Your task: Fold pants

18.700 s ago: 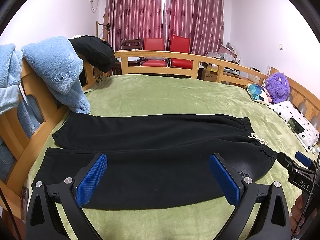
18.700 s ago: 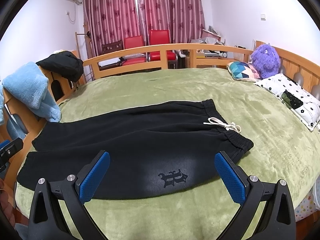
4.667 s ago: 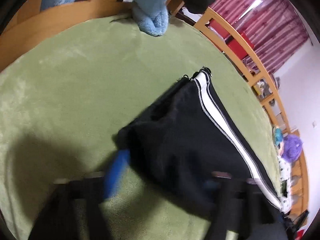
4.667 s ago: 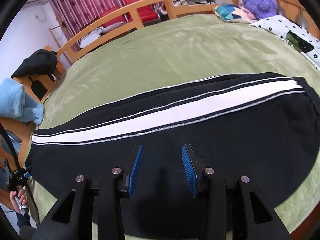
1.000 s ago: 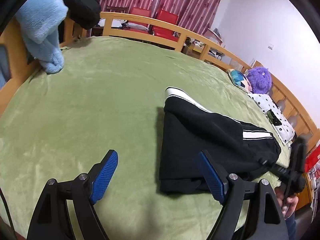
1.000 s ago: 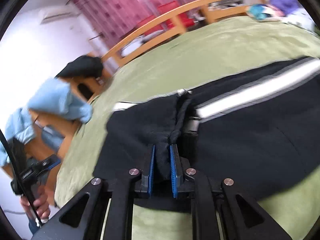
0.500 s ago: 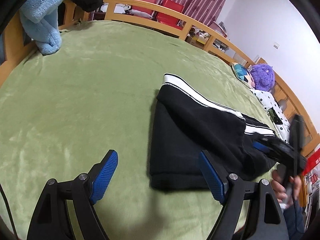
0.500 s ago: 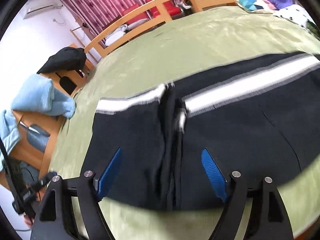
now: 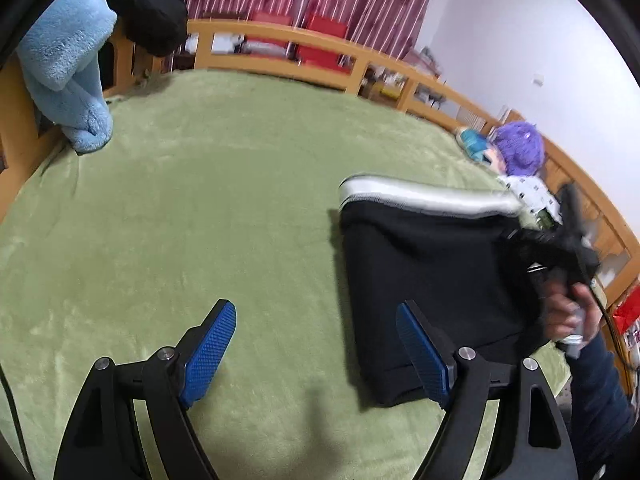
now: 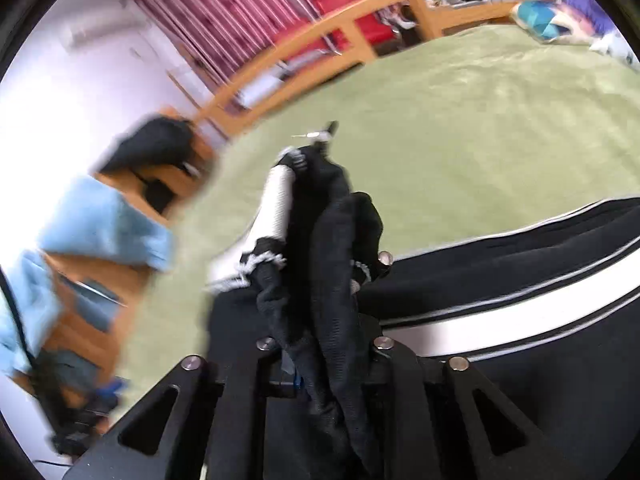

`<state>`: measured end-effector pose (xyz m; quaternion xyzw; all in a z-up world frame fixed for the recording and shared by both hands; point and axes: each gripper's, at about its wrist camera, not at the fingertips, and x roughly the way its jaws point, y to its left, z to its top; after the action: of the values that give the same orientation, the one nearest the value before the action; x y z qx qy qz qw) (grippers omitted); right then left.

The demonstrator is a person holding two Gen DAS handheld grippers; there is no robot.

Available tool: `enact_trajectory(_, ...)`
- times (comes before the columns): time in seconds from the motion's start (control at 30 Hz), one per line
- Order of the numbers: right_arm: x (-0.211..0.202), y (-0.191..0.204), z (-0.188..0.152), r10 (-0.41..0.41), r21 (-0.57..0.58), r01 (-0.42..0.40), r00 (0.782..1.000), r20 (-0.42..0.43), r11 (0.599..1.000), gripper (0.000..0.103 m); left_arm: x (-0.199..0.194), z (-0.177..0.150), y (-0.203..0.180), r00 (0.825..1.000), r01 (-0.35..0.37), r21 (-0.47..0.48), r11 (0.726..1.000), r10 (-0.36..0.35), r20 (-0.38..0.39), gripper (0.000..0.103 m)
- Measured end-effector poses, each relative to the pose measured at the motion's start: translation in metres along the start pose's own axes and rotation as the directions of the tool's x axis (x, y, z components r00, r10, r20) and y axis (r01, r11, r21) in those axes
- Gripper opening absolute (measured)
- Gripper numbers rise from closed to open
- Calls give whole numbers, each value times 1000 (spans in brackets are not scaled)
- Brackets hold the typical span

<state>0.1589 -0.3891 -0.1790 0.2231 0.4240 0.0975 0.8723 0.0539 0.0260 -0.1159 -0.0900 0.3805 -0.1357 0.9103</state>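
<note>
The black pants (image 9: 432, 264) with a white side stripe lie folded on the green bed at the right of the left wrist view. My left gripper (image 9: 316, 352) is open and empty, just left of the fold's near corner. My right gripper (image 10: 320, 344) is shut on a bunched end of the pants (image 10: 320, 240) and holds it raised above the rest of the pants (image 10: 540, 312). In the left wrist view the right gripper (image 9: 556, 240) is over the far right side of the pants.
The green blanket (image 9: 200, 200) covers the bed. A wooden rail (image 9: 304, 56) runs round it. A blue fleece (image 9: 68, 64) and a dark garment (image 9: 148, 12) hang on the left rail. A purple plush toy (image 9: 520, 152) and pillows are at the far right.
My right gripper was open over the pants; it has shut on a bunched end and lifted it. The left gripper stays open and has shifted slightly.
</note>
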Motion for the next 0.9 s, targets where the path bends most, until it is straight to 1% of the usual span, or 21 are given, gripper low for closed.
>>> enact_trajectory(0.03,9,-14,-8,-37,35,38,999,-40,999,37,1,-4,1,999,-27,-18,999,27,-20,82)
enact_trajectory(0.07,19,-27,-19,-80,76,88,992,-101,993,38,1,-9,1,999,-32,-31,999,31,-41,82)
enact_trajectory(0.1,23,-32,-26,-87,84,98,988,-128,992,38,0,-14,1,999,-5,-36,999,3,-47,82)
enact_trajectory(0.13,17,-36,-33,-87,73,97,988,-130,993,38,-1,-20,0,999,8,-34,999,-10,-44,82)
enact_trajectory(0.2,-2,-37,-44,-91,55,97,991,-97,994,42,1,-25,-4,999,-15,-33,999,13,-49,82)
enact_trajectory(0.27,-24,-35,-57,-56,69,59,997,-55,996,56,9,-26,-10,997,16,-51,999,-20,-73,82)
enact_trajectory(0.3,-36,-31,-68,-43,75,46,998,-44,996,69,15,-25,-14,995,43,-62,997,-48,-83,82)
enact_trajectory(0.33,-41,-31,-77,-37,81,40,999,-35,996,75,24,-24,-20,993,66,-66,996,-72,-95,82)
enact_trajectory(0.37,-43,-33,-85,-28,88,31,999,-35,996,75,31,-24,-25,992,72,-64,995,-78,-104,82)
enact_trajectory(0.43,-35,-36,-100,-27,88,33,997,-67,996,75,53,-25,-38,988,40,-50,998,-47,-146,81)
enact_trajectory(0.53,-30,-32,-113,-58,49,61,997,-47,997,75,83,-33,-45,978,49,-74,996,-63,-199,80)
enact_trajectory(0.57,-29,-27,-115,-62,19,63,997,-50,998,75,92,-36,-46,974,55,-96,994,-75,-215,79)
enact_trajectory(0.6,-29,-23,-115,-57,-9,57,997,-51,998,72,96,-37,-47,972,64,-112,992,-88,-216,75)
enact_trajectory(0.63,-31,-16,-116,-63,-35,61,997,-42,998,48,102,-40,-49,969,91,-129,987,-118,-216,56)
enact_trajectory(0.67,-33,-13,-116,-9,-53,6,999,-49,999,28,107,-41,-50,967,82,-119,990,-108,-233,45)
enact_trajectory(0.7,-42,-16,-118,70,-26,-71,997,-39,997,24,106,-43,-53,967,65,-89,994,-85,-239,37)
enact_trajectory(0.73,-54,-20,-120,120,-3,-120,993,-12,993,24,97,-44,-55,970,93,-66,993,-106,-220,23)
enact_trajectory(0.77,-68,-22,-122,189,7,-190,982,15,982,23,86,-45,-54,969,131,-64,989,-142,-203,21)
enact_trajectory(0.8,-73,-21,-123,195,-7,-195,981,13,981,23,75,-46,-52,966,160,-82,984,-173,-194,21)
enact_trajectory(0.83,-73,-19,-127,163,-30,-163,987,-3,986,23,73,-47,-50,963,161,-96,982,-178,-200,21)
enact_trajectory(0.9,-51,-17,-139,58,-75,-66,993,-100,995,27,83,-53,-49,963,117,-82,990,-133,-236,27)
